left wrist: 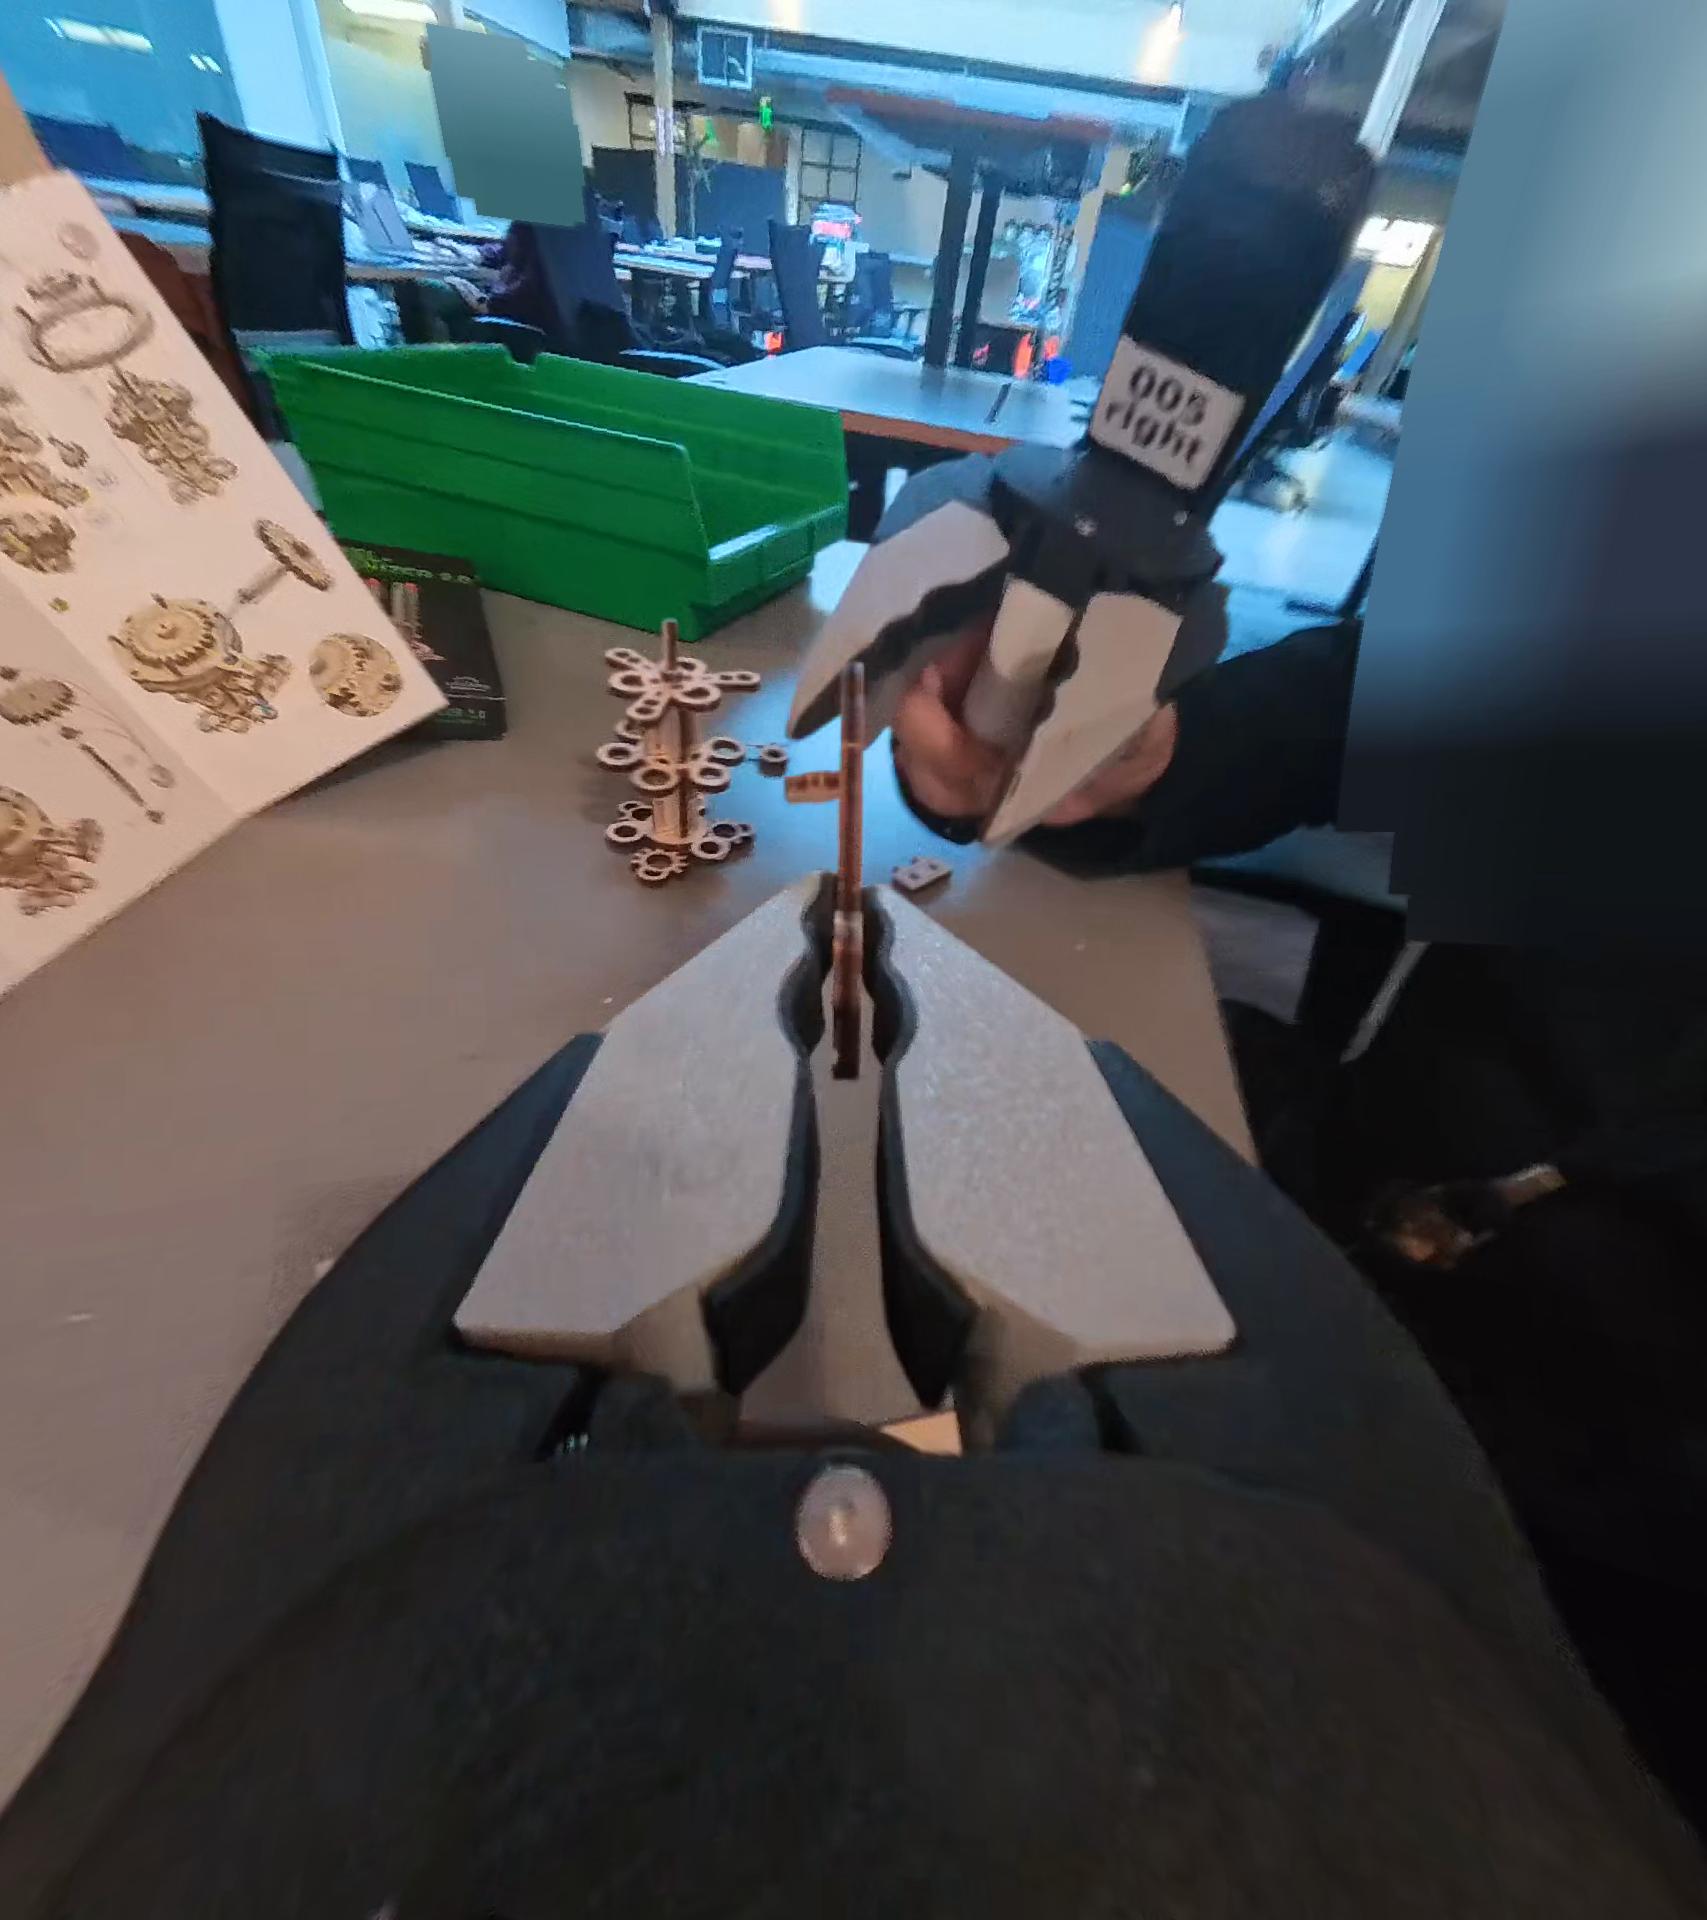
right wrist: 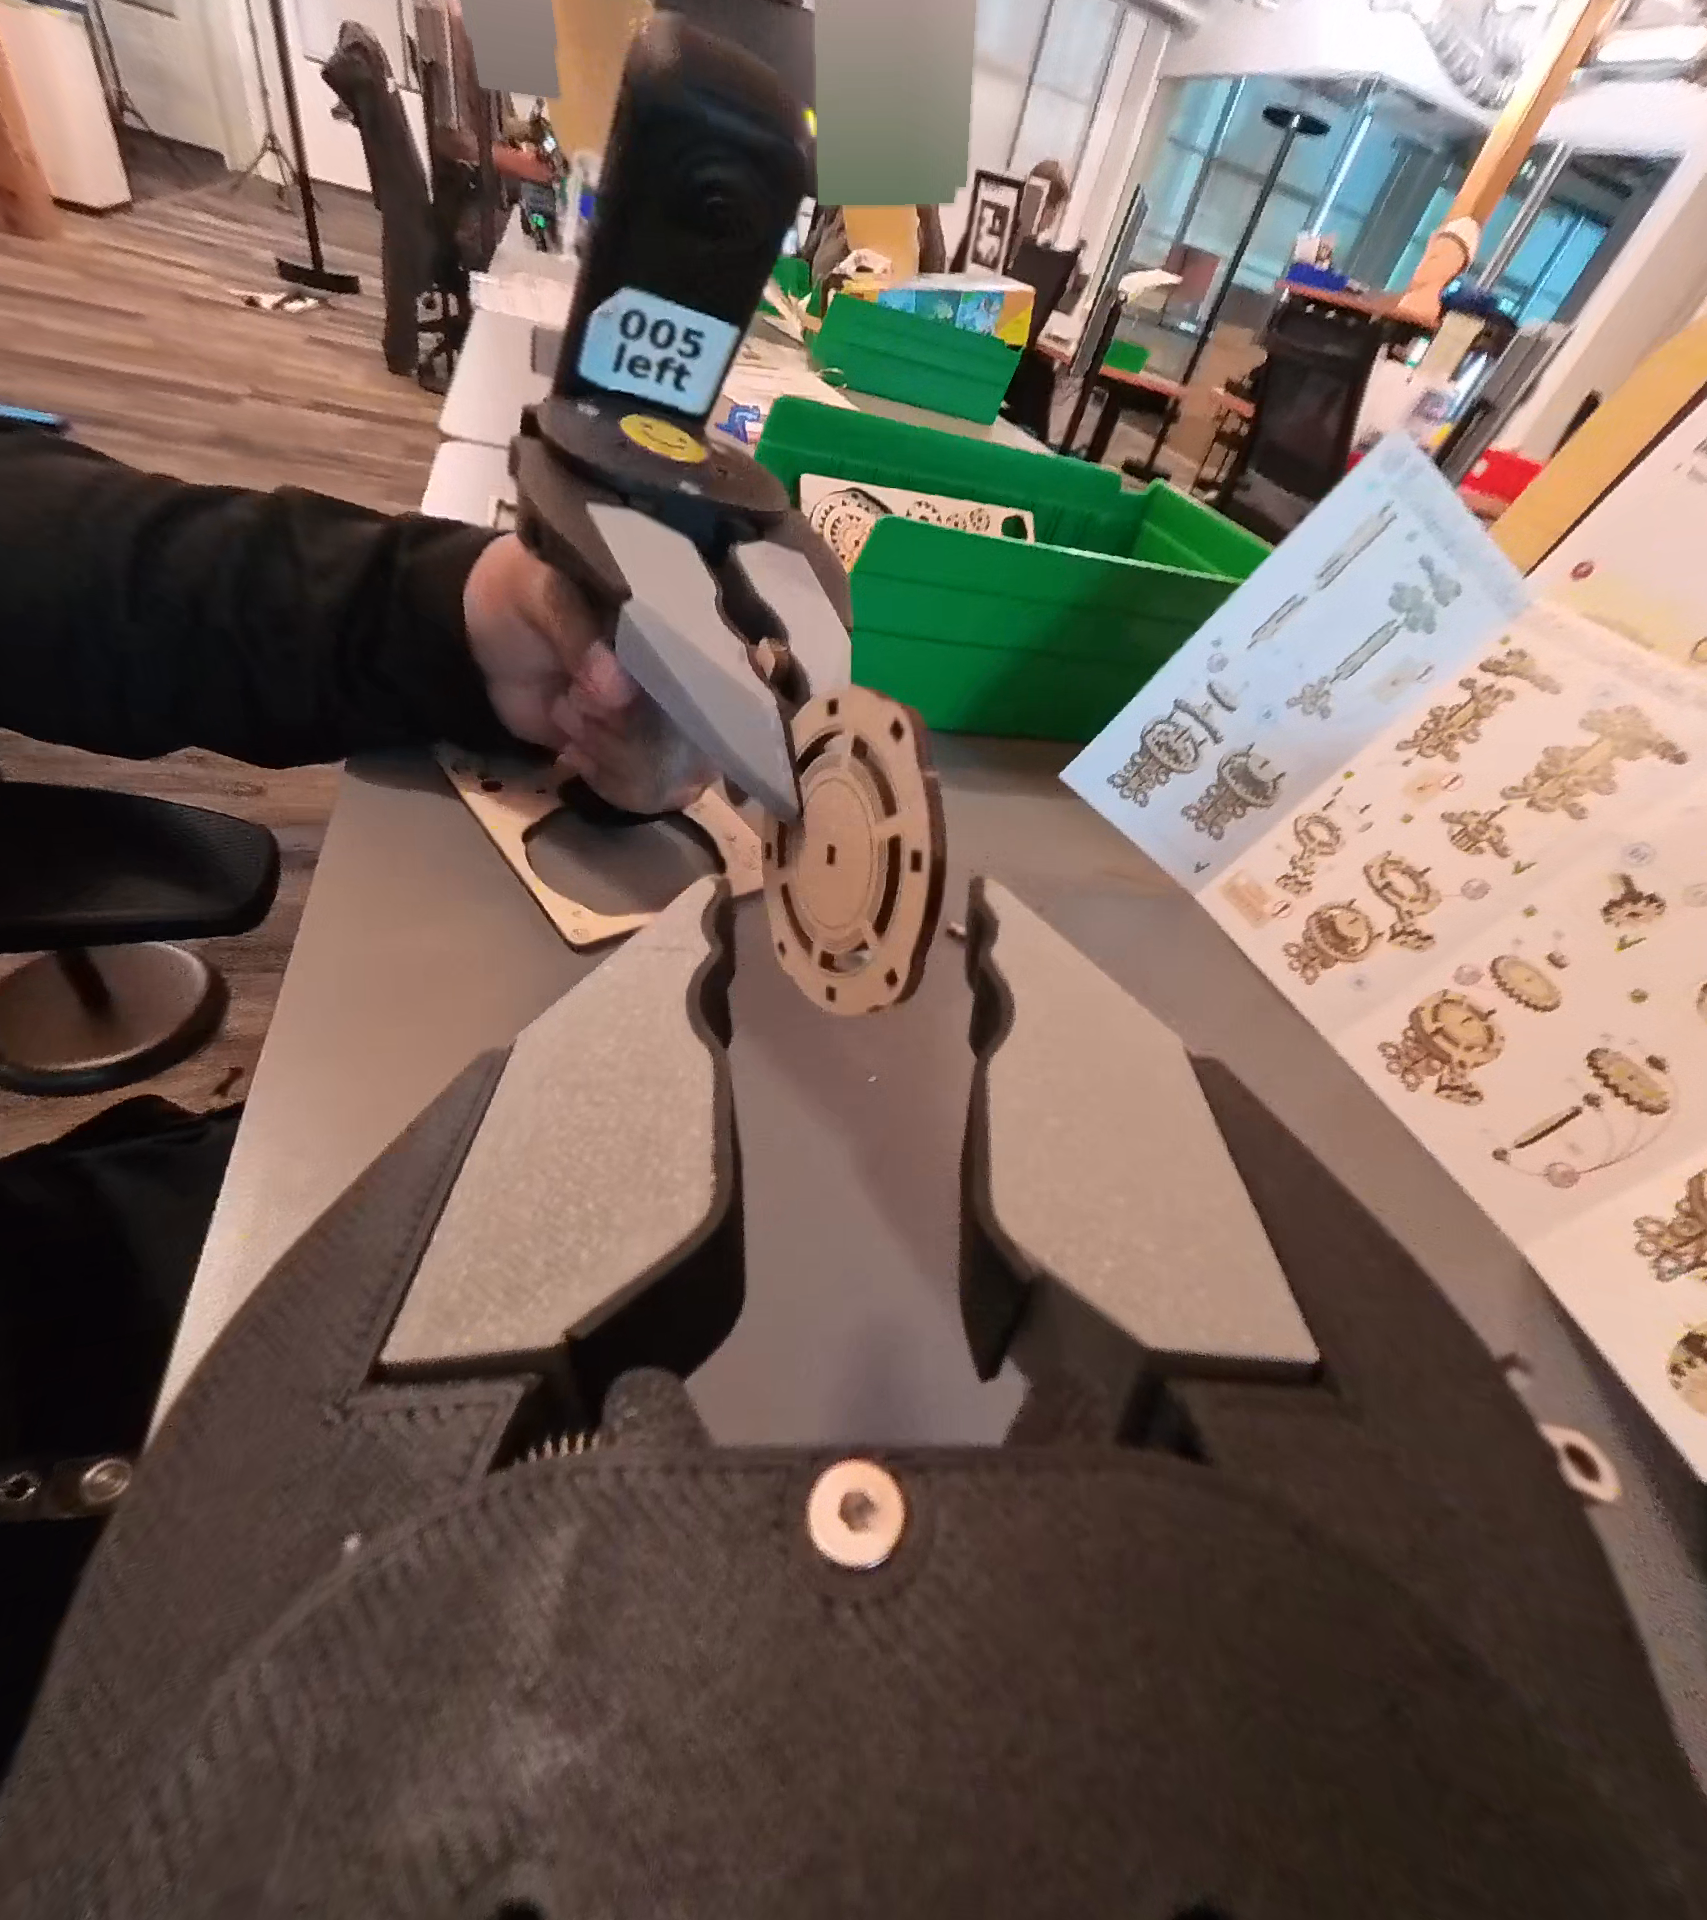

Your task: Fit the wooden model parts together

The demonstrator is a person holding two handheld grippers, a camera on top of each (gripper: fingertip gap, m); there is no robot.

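My left gripper is shut on the rim of a round wooden disc with slots, which stands edge-on in the left wrist view and is held above the grey table. In the right wrist view the disc faces me, hanging from the left gripper. My right gripper is open and empty, with its jaws on either side of the disc's lower half and not touching it. It also shows in the left wrist view, just right of the disc. A wooden axle with ring clusters stands on the table behind.
Small loose wooden pieces lie near the axle. A green bin stands at the back. An open instruction booklet leans at the side beside a dark box. A punched-out wooden sheet lies on the table. An office chair is beside the table. Left and right tips are no more than a few centimetres apart.
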